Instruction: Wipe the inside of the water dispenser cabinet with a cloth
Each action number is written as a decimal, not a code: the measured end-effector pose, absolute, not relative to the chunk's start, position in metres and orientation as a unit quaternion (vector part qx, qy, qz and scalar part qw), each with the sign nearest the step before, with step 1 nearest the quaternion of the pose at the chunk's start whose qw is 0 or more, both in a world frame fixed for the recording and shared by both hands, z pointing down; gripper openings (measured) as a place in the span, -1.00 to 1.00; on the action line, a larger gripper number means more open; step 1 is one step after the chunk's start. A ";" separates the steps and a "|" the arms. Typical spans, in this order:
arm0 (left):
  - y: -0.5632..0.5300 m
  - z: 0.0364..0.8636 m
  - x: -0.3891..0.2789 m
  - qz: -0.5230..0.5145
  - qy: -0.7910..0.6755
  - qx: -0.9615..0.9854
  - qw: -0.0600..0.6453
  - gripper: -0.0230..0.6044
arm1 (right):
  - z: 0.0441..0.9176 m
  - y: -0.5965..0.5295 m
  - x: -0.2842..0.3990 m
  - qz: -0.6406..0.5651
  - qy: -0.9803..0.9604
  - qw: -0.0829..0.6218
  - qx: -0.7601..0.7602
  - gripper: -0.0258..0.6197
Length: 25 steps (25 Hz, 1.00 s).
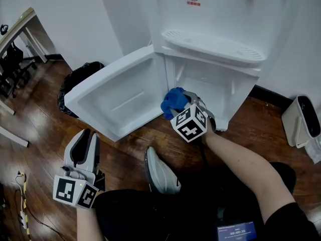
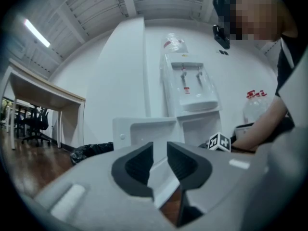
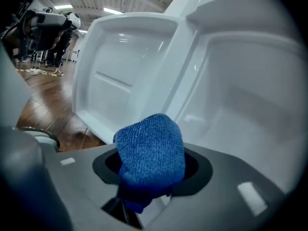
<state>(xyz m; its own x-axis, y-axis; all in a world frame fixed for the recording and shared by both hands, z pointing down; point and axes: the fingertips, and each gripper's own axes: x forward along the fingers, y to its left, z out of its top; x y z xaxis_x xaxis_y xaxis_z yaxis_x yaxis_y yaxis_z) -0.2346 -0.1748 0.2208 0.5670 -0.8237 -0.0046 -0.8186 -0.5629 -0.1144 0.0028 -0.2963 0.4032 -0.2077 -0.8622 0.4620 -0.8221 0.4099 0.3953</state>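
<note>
Cloth (image 1: 174, 102) at open cabinet (image 1: 213, 84) front edge

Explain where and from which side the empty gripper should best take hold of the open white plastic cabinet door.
Probably the raised rim on the free edge of the white plastic cabinet door, opposite its hinge. The door stands swung wide, its recessed inner face showing, so that thin rim suits jaws. The left gripper, shut, is on that side and would come from there.
</note>
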 end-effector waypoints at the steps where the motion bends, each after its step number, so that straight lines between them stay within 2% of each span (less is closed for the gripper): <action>1: -0.174 0.219 -0.229 -0.023 0.459 -0.887 0.048 -0.64 | 0.405 -0.293 0.002 -0.026 -0.785 0.314 0.534 -0.22; 4: -0.168 0.209 -0.195 0.005 0.395 -0.918 -0.011 -0.53 | 0.375 -0.270 -0.008 -0.032 -0.833 0.251 0.492 -0.22; 8: -0.154 0.225 -0.118 -0.020 0.222 -0.960 -0.169 -0.23 | 0.304 -0.211 -0.019 -0.070 -0.892 0.168 0.413 -0.21; 11: -0.142 0.245 -0.070 -0.053 0.063 -0.952 -0.294 0.23 | 0.244 -0.153 -0.030 -0.139 -0.924 0.114 0.338 -0.21; 13: -0.124 0.249 -0.050 -0.054 -0.041 -0.929 -0.363 0.36 | 0.216 -0.120 -0.035 -0.158 -0.937 0.081 0.301 -0.21; 15: -0.101 0.241 -0.033 -0.042 -0.116 -0.913 -0.390 0.37 | 0.216 -0.093 -0.038 -0.168 -0.943 0.104 0.268 -0.21; 17: -0.083 0.233 -0.017 -0.038 -0.150 -0.914 -0.375 0.37 | 0.234 -0.075 -0.044 -0.199 -0.939 0.157 0.233 -0.21; 18: -0.076 0.232 -0.010 -0.040 -0.158 -0.916 -0.366 0.28 | 0.241 -0.070 -0.049 -0.218 -0.936 0.168 0.222 -0.21; 19: -0.072 0.233 -0.005 -0.042 -0.160 -0.918 -0.360 0.01 | 0.245 -0.067 -0.053 -0.232 -0.933 0.168 0.216 -0.20; 23: -0.072 0.248 -0.001 -0.028 -0.133 -0.919 -0.371 -0.13 | 0.258 -0.070 -0.060 -0.245 -0.931 0.176 0.206 -0.13; 25: -0.071 0.253 0.002 -0.036 -0.115 -0.928 -0.354 -0.20 | 0.266 -0.070 -0.061 -0.251 -0.926 0.197 0.200 -0.02</action>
